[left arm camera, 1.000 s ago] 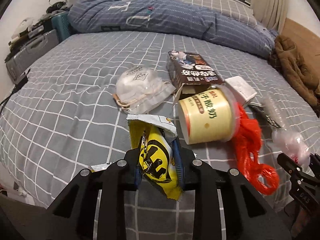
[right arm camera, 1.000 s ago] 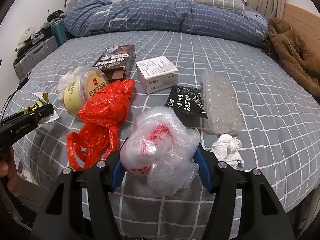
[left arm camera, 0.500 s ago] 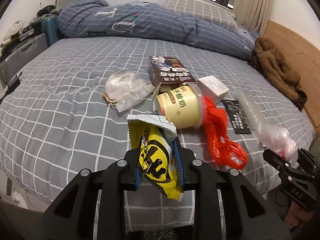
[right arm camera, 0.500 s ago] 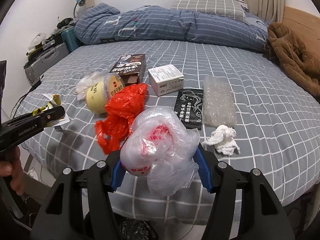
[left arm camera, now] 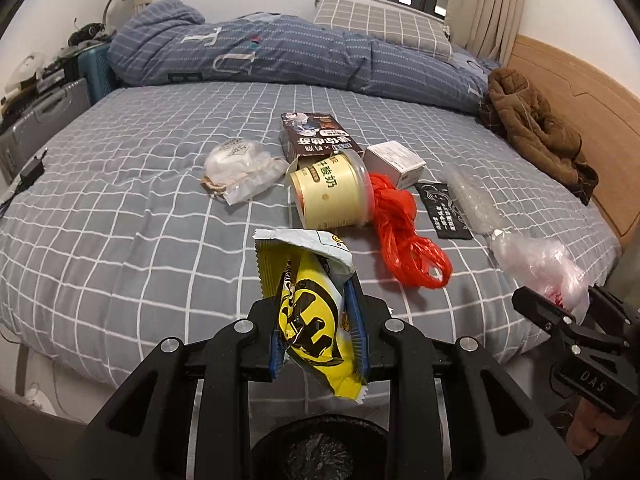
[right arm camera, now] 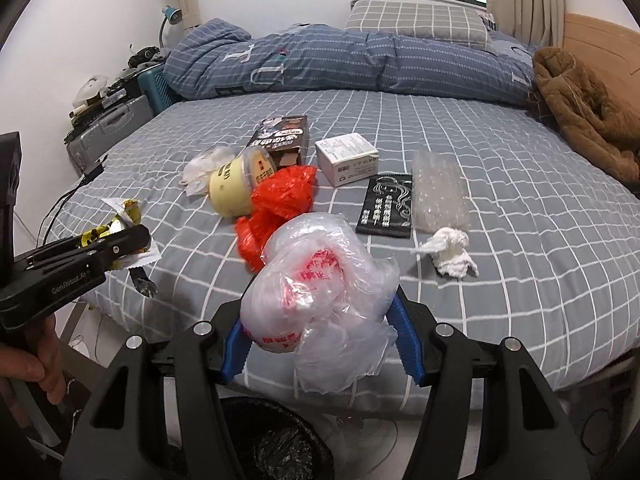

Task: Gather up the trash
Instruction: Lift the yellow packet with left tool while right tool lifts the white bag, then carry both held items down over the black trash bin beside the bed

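Observation:
My left gripper is shut on a yellow snack wrapper, held off the bed's front edge above a black-lined trash bin. My right gripper is shut on a crumpled clear plastic bag with red print, also above the bin. On the grey checked bed lie a red plastic bag, a cream tub, a brown box, a white box, a black sachet, bubble wrap, a white tissue and a clear mask packet.
A rolled blue duvet and a pillow lie at the bed's far side. A brown coat sits by the wooden headboard at right. Suitcases stand at left. A charger cable lies on the left edge.
Both grippers have pulled back from the bed with their loads. The bed's front edge and the trash bin below have come into view.

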### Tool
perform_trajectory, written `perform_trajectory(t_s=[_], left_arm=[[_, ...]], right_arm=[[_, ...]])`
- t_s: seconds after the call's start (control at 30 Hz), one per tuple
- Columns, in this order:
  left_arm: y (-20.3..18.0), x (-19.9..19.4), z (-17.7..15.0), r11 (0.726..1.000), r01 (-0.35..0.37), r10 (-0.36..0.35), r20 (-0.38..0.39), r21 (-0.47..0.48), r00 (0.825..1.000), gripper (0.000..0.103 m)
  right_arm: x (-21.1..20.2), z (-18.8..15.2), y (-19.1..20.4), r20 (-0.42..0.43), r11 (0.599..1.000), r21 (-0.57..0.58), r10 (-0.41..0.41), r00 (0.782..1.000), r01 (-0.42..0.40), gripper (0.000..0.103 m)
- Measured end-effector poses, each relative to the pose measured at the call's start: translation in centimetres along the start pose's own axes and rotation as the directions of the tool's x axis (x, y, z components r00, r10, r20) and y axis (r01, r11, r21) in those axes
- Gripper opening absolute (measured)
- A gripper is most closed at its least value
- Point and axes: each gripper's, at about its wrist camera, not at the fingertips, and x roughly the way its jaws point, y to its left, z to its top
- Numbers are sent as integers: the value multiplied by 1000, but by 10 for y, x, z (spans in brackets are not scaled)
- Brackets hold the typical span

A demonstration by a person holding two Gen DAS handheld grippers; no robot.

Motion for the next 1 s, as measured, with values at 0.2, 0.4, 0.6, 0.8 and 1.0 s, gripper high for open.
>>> perform_trajectory(t_s=[0.2, 0.4, 0.6, 0.8, 1.0], left_arm=[[-3, -8, -21, 1000, 0, 0, -24, 1, 1000, 26], [-6, -14, -40, 1000, 2, -2, -41, 7, 999, 26], [-4, -18, -63, 1000, -4, 4, -72, -4, 997, 26], [-1, -25, -92, 1000, -21, 19, -110, -15, 994, 26], [8, -36, -117, 998, -33, 27, -142, -46, 990, 26]], right_arm=[[-9, -13, 9, -10, 1000, -10, 11, 1000, -11, 58], [-17, -29, 15, -26, 1000, -7, 13, 1000, -13, 58], [-23, -51, 24, -59, 1000, -9, 12, 998, -12, 58], [-24, -74, 31, -106, 1000, -8, 4, 994, -5, 57], [-25, -94, 38, -147, 1000, -4, 2, 989, -3, 57]])
